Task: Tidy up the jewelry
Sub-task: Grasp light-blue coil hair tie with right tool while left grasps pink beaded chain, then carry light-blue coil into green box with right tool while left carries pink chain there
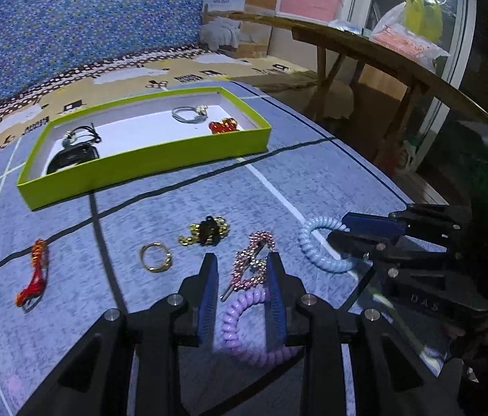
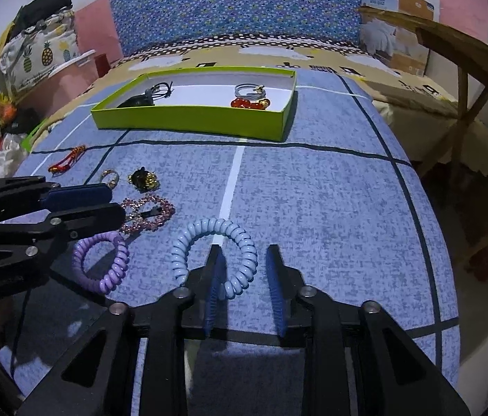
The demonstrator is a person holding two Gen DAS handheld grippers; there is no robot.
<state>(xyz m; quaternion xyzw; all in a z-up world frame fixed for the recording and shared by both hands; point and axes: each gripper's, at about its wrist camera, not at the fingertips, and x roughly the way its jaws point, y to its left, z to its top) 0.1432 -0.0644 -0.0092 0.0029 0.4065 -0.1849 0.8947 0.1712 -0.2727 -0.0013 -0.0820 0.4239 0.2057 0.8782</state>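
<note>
Black-framed and blue-padded, the left gripper hangs nearest the lens with its jaws set wide and nothing clamped, straddling the lilac spiral hair tie and the lower end of the pink beaded clip on the blue-grey checked cloth that covers the table. On the far side of that cloth sits the shallow lime-green cardboard tray, already holding a black pouch with cords, a grey bangle set and a red bead cluster. Beside the left one, the right gripper is likewise spread and empty, its left pad inside the loop of the pale blue spiral hair tie so the coil's right side lies between the pads. Smaller loose pieces lie well short of the tray: a red beaded shoe charm, a gold chain with a black claw clip and a gold ring. Judging by this, both hands are at the pick-up step; next each should close on its coil only, the left taking care not to snag the pink clip, then lift and carry to the tray.
</note>
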